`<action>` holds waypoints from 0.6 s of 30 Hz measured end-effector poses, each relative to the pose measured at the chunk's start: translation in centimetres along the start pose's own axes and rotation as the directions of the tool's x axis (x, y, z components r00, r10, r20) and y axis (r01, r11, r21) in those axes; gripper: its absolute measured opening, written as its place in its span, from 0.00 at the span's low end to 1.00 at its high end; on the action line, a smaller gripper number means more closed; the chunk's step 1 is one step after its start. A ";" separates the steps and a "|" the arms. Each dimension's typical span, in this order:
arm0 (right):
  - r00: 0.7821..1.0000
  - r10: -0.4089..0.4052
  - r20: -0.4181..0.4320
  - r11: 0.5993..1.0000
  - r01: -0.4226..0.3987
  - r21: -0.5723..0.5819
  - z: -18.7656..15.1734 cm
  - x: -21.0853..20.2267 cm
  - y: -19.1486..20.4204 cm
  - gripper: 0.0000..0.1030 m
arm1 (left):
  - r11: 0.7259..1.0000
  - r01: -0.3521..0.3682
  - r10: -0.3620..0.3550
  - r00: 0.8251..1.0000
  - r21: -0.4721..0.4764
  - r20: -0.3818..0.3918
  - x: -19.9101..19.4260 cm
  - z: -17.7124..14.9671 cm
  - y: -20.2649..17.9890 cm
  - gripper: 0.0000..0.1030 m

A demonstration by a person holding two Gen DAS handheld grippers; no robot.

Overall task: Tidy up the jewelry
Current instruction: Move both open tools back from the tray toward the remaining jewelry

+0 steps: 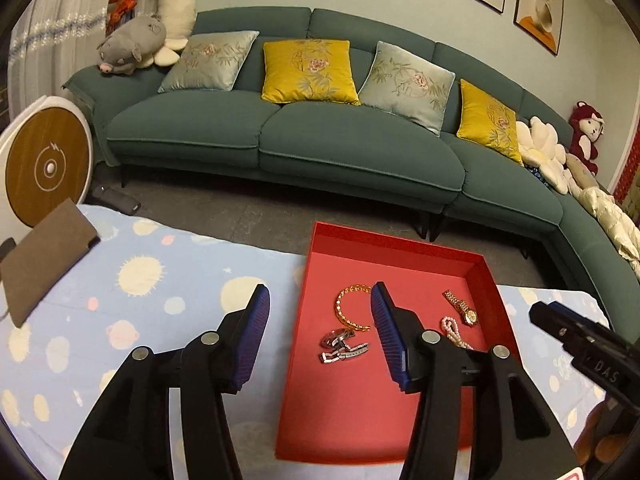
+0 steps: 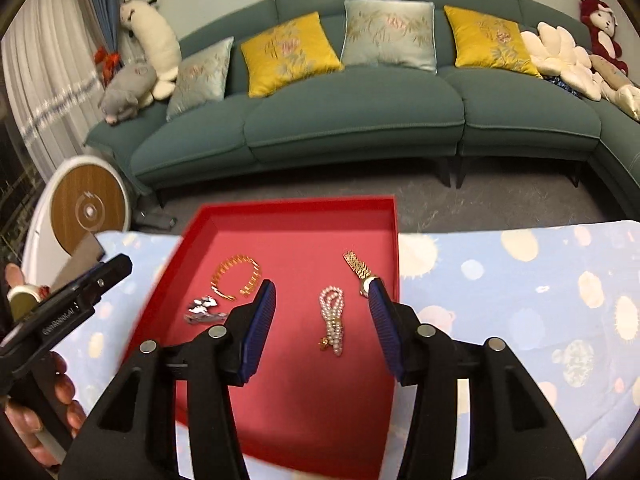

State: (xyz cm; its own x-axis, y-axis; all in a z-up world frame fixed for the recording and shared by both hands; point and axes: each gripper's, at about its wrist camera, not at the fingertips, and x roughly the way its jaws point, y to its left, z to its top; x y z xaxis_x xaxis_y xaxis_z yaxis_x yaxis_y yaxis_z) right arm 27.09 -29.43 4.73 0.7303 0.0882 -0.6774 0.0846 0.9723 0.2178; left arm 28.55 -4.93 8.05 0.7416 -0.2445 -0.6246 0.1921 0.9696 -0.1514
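Note:
A red tray (image 1: 304, 312) (image 2: 168, 276) lies on the patterned blue cloth. In it are a gold bracelet (image 1: 347, 307) (image 2: 236, 276), a silver watch (image 1: 342, 346) (image 2: 202, 310), a pearl strand (image 1: 454, 330) (image 2: 333, 320) and a gold watch (image 1: 462, 307) (image 2: 359, 270). My left gripper (image 1: 320, 300) is open and empty, straddling the tray's left wall above the silver watch and bracelet. My right gripper (image 2: 322, 294) is open and empty above the pearl strand; it also shows at the right of the left wrist view (image 1: 568, 328).
A brown flat pouch (image 1: 44, 256) lies on the cloth at far left. A green sofa (image 1: 320, 140) with cushions stands beyond the table across grey floor. A round white and wood device (image 1: 44, 164) stands at left. The cloth (image 2: 520, 300) stretches right of the tray.

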 end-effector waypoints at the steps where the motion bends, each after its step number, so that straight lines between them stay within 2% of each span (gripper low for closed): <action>1: 1.000 0.010 0.014 1.000 -0.010 0.000 0.2 -1.4 0.0 0.46 | 1.000 0.002 -0.002 1.000 0.012 0.014 -1.3 0.1 0.1 0.50; 2: 0.999 0.015 0.031 1.000 -0.015 -0.004 0.3 -3.2 0.2 0.46 | 1.000 0.003 -0.004 1.000 0.024 0.025 -2.5 0.1 0.3 0.51; 4: 0.998 0.022 0.061 1.000 -0.021 -0.011 0.2 -6.3 0.5 0.49 | 0.999 -0.004 0.003 1.000 0.046 0.029 -5.2 -0.4 0.6 0.62; 9: 0.996 0.036 0.085 0.999 -0.037 0.008 -2.8 -12.8 0.6 0.54 | 1.000 0.018 -0.018 1.000 0.025 -0.002 -9.9 -3.7 1.8 0.63; 13: 0.998 0.034 0.045 0.999 -0.035 0.030 -6.8 -15.3 0.8 0.54 | 0.999 0.018 -0.016 0.998 0.031 -0.068 -11.6 -7.9 2.7 0.64; 18: 1.000 0.010 -0.011 1.000 -0.010 -0.018 -11.6 -16.4 1.8 0.54 | 0.999 0.041 -0.038 0.988 0.017 -0.149 -12.1 -12.1 3.6 0.64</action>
State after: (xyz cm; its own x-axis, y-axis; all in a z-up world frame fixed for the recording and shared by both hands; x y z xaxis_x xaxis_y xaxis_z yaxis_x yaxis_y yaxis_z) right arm 7.41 -26.61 8.10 0.7239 0.1002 -0.6825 0.0647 0.9752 0.2118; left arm 12.53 1.56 5.79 0.6299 -0.2769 -0.7257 0.2329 0.9586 -0.1636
